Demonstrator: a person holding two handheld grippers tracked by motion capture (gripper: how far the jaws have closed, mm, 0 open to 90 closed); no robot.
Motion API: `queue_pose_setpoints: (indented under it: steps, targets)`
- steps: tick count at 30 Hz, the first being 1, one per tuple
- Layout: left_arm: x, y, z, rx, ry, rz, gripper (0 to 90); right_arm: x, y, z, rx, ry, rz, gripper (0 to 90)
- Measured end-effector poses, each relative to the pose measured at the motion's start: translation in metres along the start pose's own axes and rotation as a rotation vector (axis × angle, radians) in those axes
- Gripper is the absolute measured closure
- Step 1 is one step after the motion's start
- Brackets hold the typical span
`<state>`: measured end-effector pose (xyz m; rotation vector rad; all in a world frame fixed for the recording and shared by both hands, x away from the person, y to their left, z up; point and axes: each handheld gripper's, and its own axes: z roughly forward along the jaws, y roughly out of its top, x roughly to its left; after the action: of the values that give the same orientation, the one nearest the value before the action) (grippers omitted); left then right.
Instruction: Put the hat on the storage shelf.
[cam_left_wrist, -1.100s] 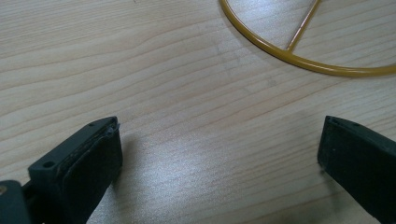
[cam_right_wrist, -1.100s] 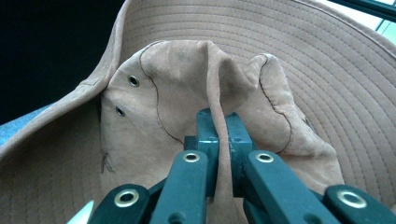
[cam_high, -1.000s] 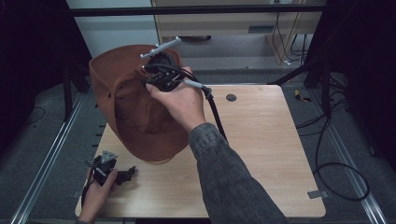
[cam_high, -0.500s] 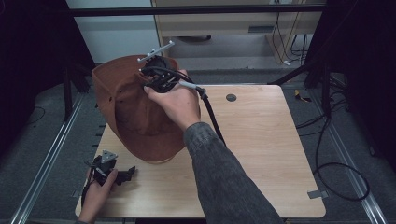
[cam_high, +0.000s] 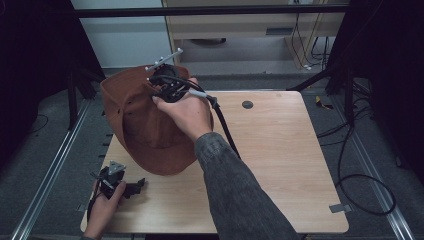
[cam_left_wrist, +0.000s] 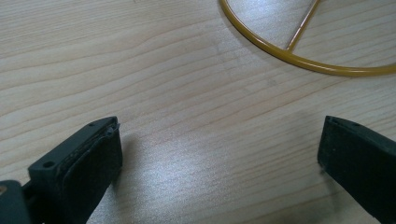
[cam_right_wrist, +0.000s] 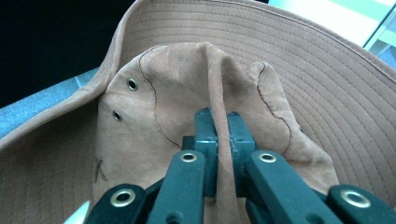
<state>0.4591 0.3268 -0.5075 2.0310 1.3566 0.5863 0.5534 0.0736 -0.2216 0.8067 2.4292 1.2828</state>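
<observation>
A brown brimmed hat (cam_high: 142, 125) hangs tilted over the table's far left part. My right gripper (cam_high: 165, 85) holds it from above. In the right gripper view the jaws of the right gripper (cam_right_wrist: 222, 140) are shut on a pinched fold of the hat's crown (cam_right_wrist: 187, 79), with the stitched brim (cam_right_wrist: 327, 70) curving behind. My left gripper (cam_high: 132, 187) rests low at the table's near left corner. Its jaws stand wide apart over bare wood, the left gripper (cam_left_wrist: 219, 154) holding nothing. A yellow wire ring (cam_left_wrist: 299, 56) lies on the wood just ahead of it.
The light wooden table (cam_high: 280, 165) has a round dark hole (cam_high: 247, 104) near its far edge. Cables (cam_high: 360, 170) trail on the floor at the right. Metal rails (cam_high: 45, 180) run along the left side. A cabinet (cam_high: 235, 25) stands behind the table.
My right gripper has carried the hat a little toward the far left and higher. The left gripper has stayed in place.
</observation>
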Motion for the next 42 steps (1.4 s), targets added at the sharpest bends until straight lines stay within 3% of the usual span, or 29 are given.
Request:
queue_pose_setpoints:
  steps: [11, 31, 42]
  targets:
    - [0.0005, 0.0001, -0.0004, 0.008, -0.001, 0.009, 0.0, 0.0008, -0.0026, 0.0045, 0.014, 0.001, 0.008, 80.7]
    - [0.0003, -0.0001, -0.0004, 0.007, -0.004, 0.008, 0.0, 0.0010, 0.0040, 0.0101, 0.007, 0.008, 0.009, 84.9]
    - [0.0002, -0.0002, -0.0004, 0.006, -0.004, 0.007, 0.0, 0.0018, 0.0022, 0.0071, -0.006, 0.016, 0.016, 77.2]
